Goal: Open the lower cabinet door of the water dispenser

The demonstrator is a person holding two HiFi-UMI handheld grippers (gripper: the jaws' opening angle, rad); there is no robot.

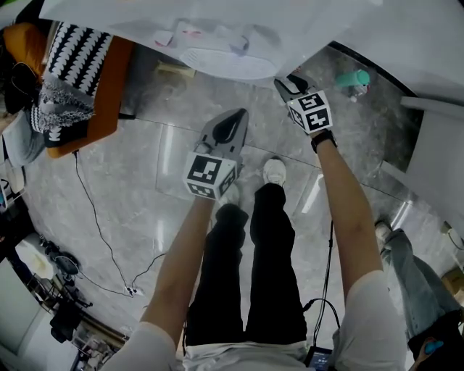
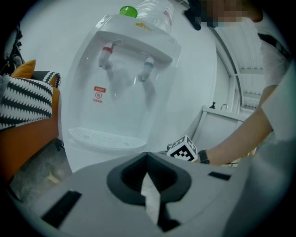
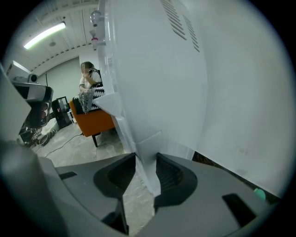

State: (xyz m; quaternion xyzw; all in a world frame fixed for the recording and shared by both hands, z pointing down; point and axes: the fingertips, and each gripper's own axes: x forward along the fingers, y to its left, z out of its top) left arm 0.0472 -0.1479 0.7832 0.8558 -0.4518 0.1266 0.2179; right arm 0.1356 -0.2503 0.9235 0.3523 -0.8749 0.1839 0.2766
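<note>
The white water dispenser (image 2: 125, 88) stands in front of me, with a drip tray (image 2: 104, 139) and a green-capped bottle (image 2: 128, 11) on top. In the right gripper view its lower cabinet door (image 3: 149, 146) shows edge-on, and my right gripper (image 3: 145, 169) is shut on that edge, a pad against each face. From the head view the right gripper (image 1: 290, 85) reaches under the dispenser's (image 1: 239, 43) right side. My left gripper (image 1: 230, 129) hangs in front of the dispenser, away from it, jaws together and holding nothing. The left gripper (image 2: 149, 192) view catches the right gripper's marker cube (image 2: 183, 150).
An orange chair (image 1: 101, 87) with a black-and-white cushion (image 1: 80, 47) stands to the left. A cable (image 1: 101, 239) runs across the grey stone floor. A teal-capped bottle (image 1: 353, 80) lies at the right. Another person's leg (image 1: 413, 275) is at the lower right.
</note>
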